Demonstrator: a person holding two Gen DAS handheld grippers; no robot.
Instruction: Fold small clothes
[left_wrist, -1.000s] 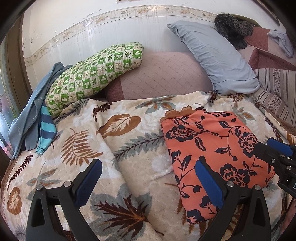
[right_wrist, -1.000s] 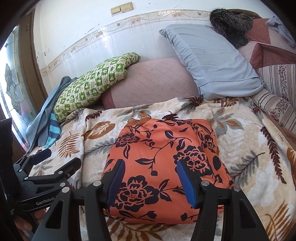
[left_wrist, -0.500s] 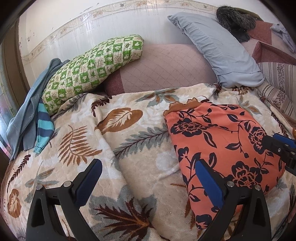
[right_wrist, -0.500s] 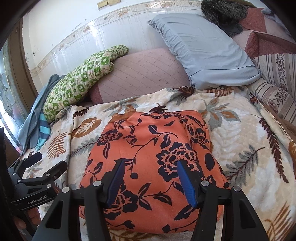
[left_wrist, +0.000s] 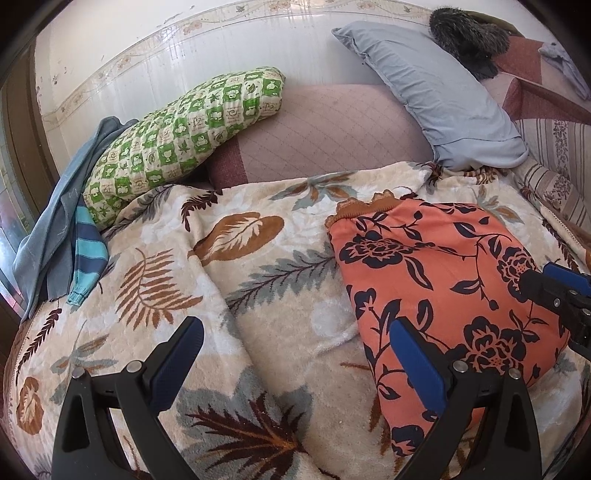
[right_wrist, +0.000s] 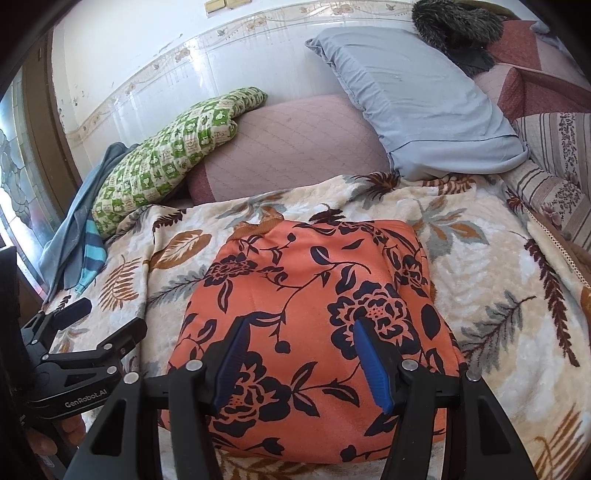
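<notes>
An orange garment with dark flowers (right_wrist: 314, 295) lies folded in a flat rectangle on the leaf-patterned blanket (right_wrist: 498, 295). It also shows in the left wrist view (left_wrist: 443, 280) at the right. My right gripper (right_wrist: 301, 354) is open and empty, hovering over the garment's near edge. My left gripper (left_wrist: 295, 354) is open wide and empty, over the blanket (left_wrist: 221, 295) just left of the garment. The right gripper's tips (left_wrist: 557, 284) show at the far right of the left wrist view; the left gripper (right_wrist: 96, 325) shows at the left of the right wrist view.
A green checked pillow (left_wrist: 184, 136), a pink bolster (left_wrist: 332, 133) and a grey-blue pillow (left_wrist: 436, 96) lean against the wall. A blue garment with a striped sleeve (left_wrist: 70, 229) lies at the left edge. A dark furry item (left_wrist: 465, 33) sits at the back right.
Both grippers have moved slightly forward and closer to the bed; the garment appears larger. Both stay open and empty. The garment has not moved.
</notes>
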